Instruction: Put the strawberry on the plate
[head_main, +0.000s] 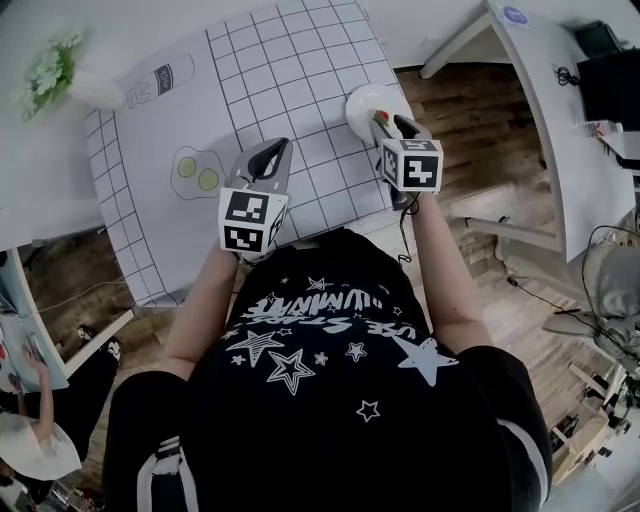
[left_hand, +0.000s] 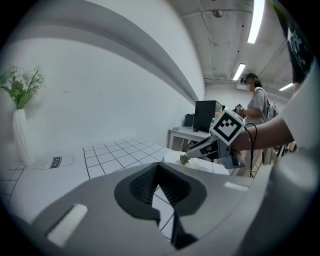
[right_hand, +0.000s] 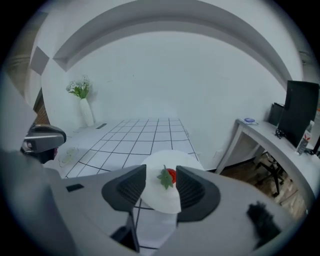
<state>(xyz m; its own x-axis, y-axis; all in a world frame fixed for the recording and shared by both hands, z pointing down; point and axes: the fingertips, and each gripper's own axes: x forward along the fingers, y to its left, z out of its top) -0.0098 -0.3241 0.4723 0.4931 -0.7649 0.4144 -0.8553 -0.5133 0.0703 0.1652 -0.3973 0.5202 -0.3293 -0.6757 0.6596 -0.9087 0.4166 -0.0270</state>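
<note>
A red strawberry (right_hand: 170, 176) with green leaves sits between the jaws of my right gripper (right_hand: 161, 182), over the white plate (right_hand: 159, 202). Its red side is against the right pad; a gap separates the leaves from the left pad, so the jaws stand open. In the head view the right gripper (head_main: 385, 125) hangs over the plate (head_main: 360, 100) at the mat's right edge, with the strawberry (head_main: 380, 118) at its tip. My left gripper (head_main: 272, 155) hovers over the middle of the mat, its jaws shut and empty (left_hand: 157, 165).
A white gridded mat (head_main: 290, 70) covers the table and carries a fried-egg figure (head_main: 195, 170) and a bottle drawing (head_main: 160, 80). A vase of flowers (head_main: 50, 70) stands at the far left. A white desk (head_main: 560, 120) is on the right, with a monitor (right_hand: 300, 117). A person (left_hand: 257, 102) stands in the background.
</note>
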